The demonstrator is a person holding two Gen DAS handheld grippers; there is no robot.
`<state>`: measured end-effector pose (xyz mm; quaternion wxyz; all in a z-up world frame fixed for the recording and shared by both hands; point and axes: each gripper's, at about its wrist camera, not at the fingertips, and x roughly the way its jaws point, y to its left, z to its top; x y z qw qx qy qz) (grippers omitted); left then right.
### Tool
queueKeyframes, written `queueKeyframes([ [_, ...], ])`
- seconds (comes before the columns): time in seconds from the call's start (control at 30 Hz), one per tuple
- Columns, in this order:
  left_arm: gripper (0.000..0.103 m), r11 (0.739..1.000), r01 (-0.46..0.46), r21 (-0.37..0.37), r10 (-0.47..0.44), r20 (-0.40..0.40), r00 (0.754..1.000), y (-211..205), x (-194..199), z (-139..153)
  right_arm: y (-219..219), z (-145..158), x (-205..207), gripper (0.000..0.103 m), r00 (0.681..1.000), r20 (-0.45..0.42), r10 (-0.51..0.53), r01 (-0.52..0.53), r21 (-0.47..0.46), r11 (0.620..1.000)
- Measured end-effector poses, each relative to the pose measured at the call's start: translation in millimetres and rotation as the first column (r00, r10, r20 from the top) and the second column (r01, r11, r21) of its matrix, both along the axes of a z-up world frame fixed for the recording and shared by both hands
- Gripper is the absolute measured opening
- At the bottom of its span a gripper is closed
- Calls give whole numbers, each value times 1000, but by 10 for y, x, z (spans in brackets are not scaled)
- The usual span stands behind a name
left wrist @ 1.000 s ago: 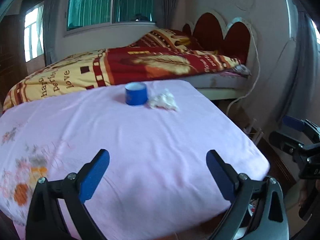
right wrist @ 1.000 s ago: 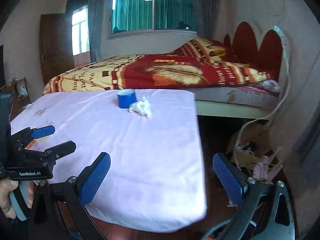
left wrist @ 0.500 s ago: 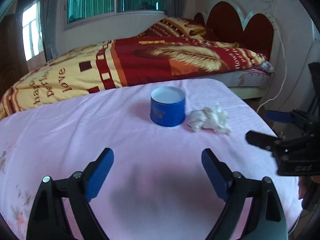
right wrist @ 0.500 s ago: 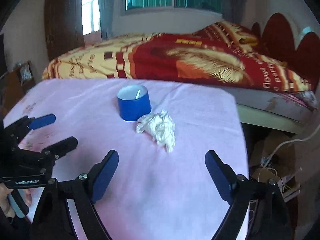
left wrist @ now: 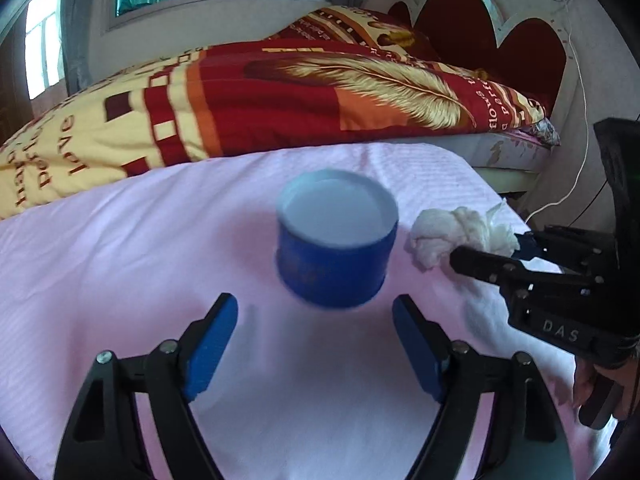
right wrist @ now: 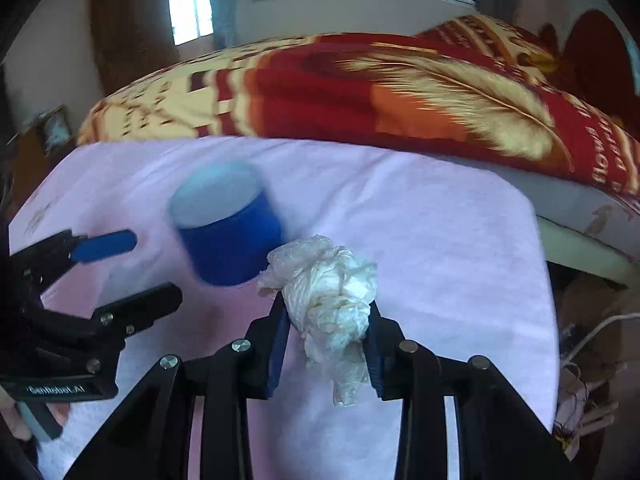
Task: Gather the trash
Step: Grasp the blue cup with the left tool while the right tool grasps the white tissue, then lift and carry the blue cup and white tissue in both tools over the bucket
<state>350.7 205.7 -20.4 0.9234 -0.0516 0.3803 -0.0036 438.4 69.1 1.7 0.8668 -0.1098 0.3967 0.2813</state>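
Observation:
A blue paper cup (left wrist: 336, 240) stands upright on the pink cloth-covered table (left wrist: 120, 264). My left gripper (left wrist: 316, 332) is open, its fingers just short of the cup on either side. A crumpled white tissue (right wrist: 332, 296) lies right of the cup (right wrist: 228, 228). My right gripper (right wrist: 326, 332) has closed its blue pads on the tissue, which hangs between them. In the left wrist view the tissue (left wrist: 460, 232) shows at the tip of the right gripper (left wrist: 492, 252). The left gripper (right wrist: 120, 264) shows at the left of the right wrist view.
A bed with a red and yellow quilt (left wrist: 280, 92) runs behind the table. A red headboard (left wrist: 500, 36) stands at the right. The table's right edge (right wrist: 548, 280) drops to a floor with cables and clutter (right wrist: 584, 400).
Both grippers moved forward over the table. The left one reached the cup and narrowed. The right one closed on the tissue.

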Motion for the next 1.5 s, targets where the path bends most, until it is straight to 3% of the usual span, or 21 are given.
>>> queueKeyframes([
  [0.13, 81, 999, -2, -36, 1, -25, 1000, -43, 246, -17, -151, 0, 118, 36, 999, -18, -35, 35, 24, 999],
  [0.27, 76, 1000, 11, -12, -12, -28, 1000, -142, 429, -2, -184, -22, 168, 36, 998, -34, -46, 47, 33, 998],
  [0.47, 71, 1000, 12, -2, -12, -11, 1000, -147, 391, -7, -278, 69, -33, 36, 999, -10, -40, 41, 38, 998],
  [0.8, 71, 996, 64, 61, -70, 93, 993, -365, -420, 334, -606, 328, -636, 35, 997, 58, -41, 38, 42, 998],
  [1.5, 71, 981, 191, 41, -195, 160, 968, -1206, -1956, 650, -1834, 895, -2587, 35, 970, 171, -175, 157, 109, 982],
])
